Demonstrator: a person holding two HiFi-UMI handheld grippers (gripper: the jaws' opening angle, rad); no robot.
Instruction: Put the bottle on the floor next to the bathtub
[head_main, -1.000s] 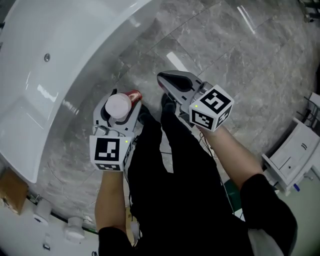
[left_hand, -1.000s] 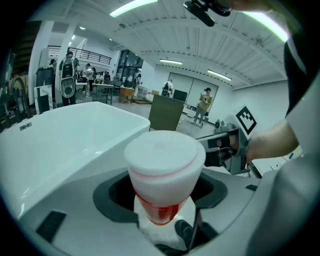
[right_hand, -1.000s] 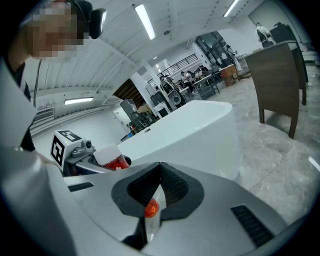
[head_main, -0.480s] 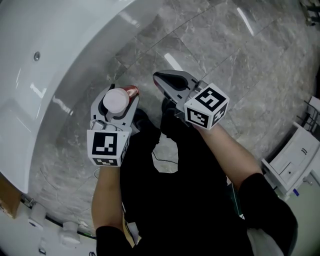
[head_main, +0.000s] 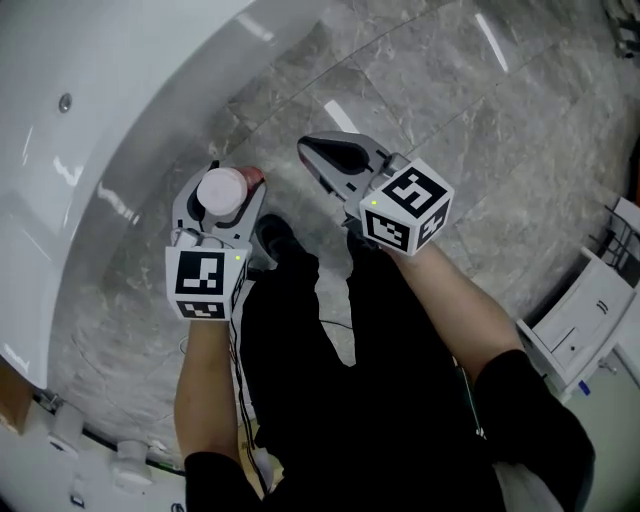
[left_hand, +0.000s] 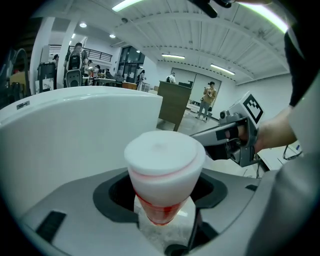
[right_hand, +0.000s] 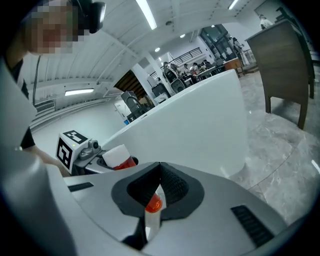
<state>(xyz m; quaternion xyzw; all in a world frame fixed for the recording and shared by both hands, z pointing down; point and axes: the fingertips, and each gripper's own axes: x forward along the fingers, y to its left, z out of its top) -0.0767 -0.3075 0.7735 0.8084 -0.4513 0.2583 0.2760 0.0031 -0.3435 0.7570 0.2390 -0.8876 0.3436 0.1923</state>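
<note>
Holding: your left gripper (head_main: 232, 180) clamped the bottle (head_main: 222, 191), its fingers pinching the red body just under the white cap.
Bottle: it stood cap-up in that grip, over the grey stone floor (head_main: 480, 130) and near the curved outer wall of the tub (head_main: 100, 100). No view showed whether its base touched the floor.
Left gripper view: the cap (left_hand: 164, 150) filled the middle of the frame, rising out of the dark opening between the jaws. The tub wall (left_hand: 75, 130) stood behind it, and speckled floor showed under the base.
Right gripper: you held it (head_main: 312, 152) just beside the left one and apart from the bottle, fingers pressed together at the tips and gripping nothing.
Right gripper view: the ridged pads (right_hand: 172, 182) met in a point. A small orange-and-white patch showed in the gap behind them, and what it was could not be told. The bottle (right_hand: 119, 157) sat off to the left in front of the tub (right_hand: 200, 125).
Cubes: the marker cube on your left gripper (head_main: 207, 285) faced up, while the right one (head_main: 405, 208) was tilted.
Stance: your black trousers (head_main: 330, 380) and one dark shoe (head_main: 272, 238) lay below the grippers.
Edge of frame: a white cabinet (head_main: 580, 335) stood at the right.
</note>
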